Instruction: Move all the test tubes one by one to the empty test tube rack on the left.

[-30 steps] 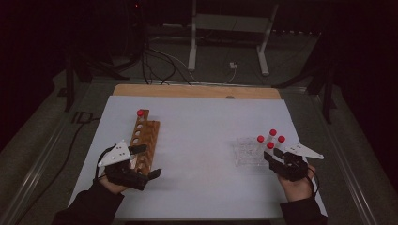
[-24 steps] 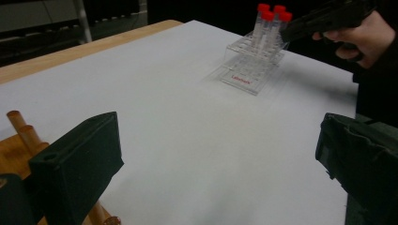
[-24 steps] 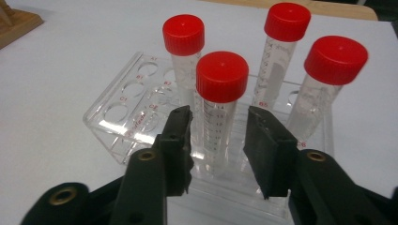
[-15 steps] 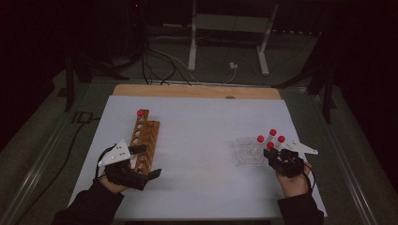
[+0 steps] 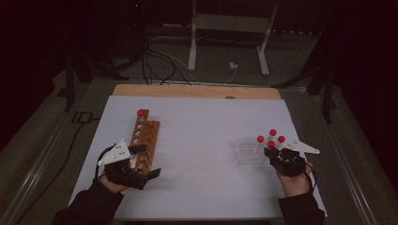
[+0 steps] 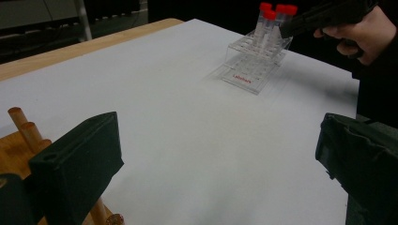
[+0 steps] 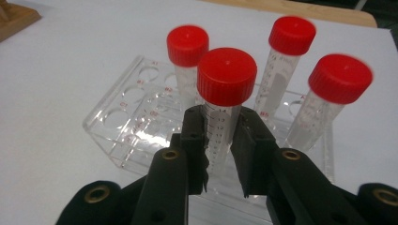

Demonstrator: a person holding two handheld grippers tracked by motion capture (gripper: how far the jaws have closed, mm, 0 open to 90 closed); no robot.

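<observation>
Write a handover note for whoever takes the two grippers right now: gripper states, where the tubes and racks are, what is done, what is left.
Right gripper: jaws on either side of the nearest red-capped tube, just below its cap; the tube seems to sit in the clear rack. Whether the grip is firm cannot be told.
Left gripper: open, holding nothing, beside the near end of the wooden rack.
Done: one red-capped tube stands at the wooden rack's far end.
Left: four tubes at the clear rack, probably to go to the wooden one.

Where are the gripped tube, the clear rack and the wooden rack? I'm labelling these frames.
gripped tube [image 7: 226, 77], right gripper view, red cap.
clear rack [image 5: 246, 154], high view, top plate.
wooden rack [image 5: 146, 133], high view, top board.
</observation>
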